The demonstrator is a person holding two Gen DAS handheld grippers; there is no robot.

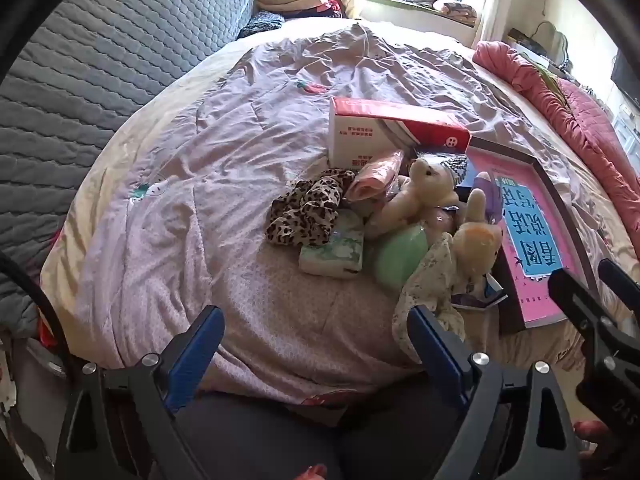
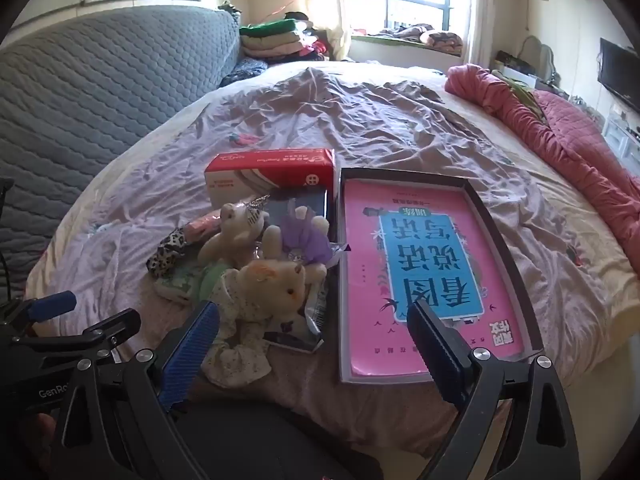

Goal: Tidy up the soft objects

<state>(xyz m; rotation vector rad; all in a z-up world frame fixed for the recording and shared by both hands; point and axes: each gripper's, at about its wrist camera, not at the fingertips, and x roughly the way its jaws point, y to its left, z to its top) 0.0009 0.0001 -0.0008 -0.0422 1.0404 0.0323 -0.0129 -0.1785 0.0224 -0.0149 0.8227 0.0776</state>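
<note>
While both grippers hang at the bed's near edge, nothing is held.

Left wrist view: left gripper point(image 1: 316, 344) has jaws wide apart, empty, above the pink bedsheet point(image 1: 248, 128). Soft pile lies ahead and right: leopard scrunchie point(image 1: 308, 208), tissue pack point(image 1: 334, 254), green pouch point(image 1: 400, 258), cream bear point(image 1: 424, 188), orange-faced plush point(image 1: 476, 248).

Right wrist view: right gripper point(image 2: 314, 346) has jaws apart, empty, straddling the gap between the plush in a floral dress point(image 2: 268, 284) and the tray point(image 2: 500, 216) holding a pink book point(image 2: 424, 264). Red box point(image 2: 272, 170) sits behind the pile.

Risk: toys overlap, so a pinch may drag neighbours or the foil packet point(image 2: 316, 312); the right finger could catch the tray rim.
</note>
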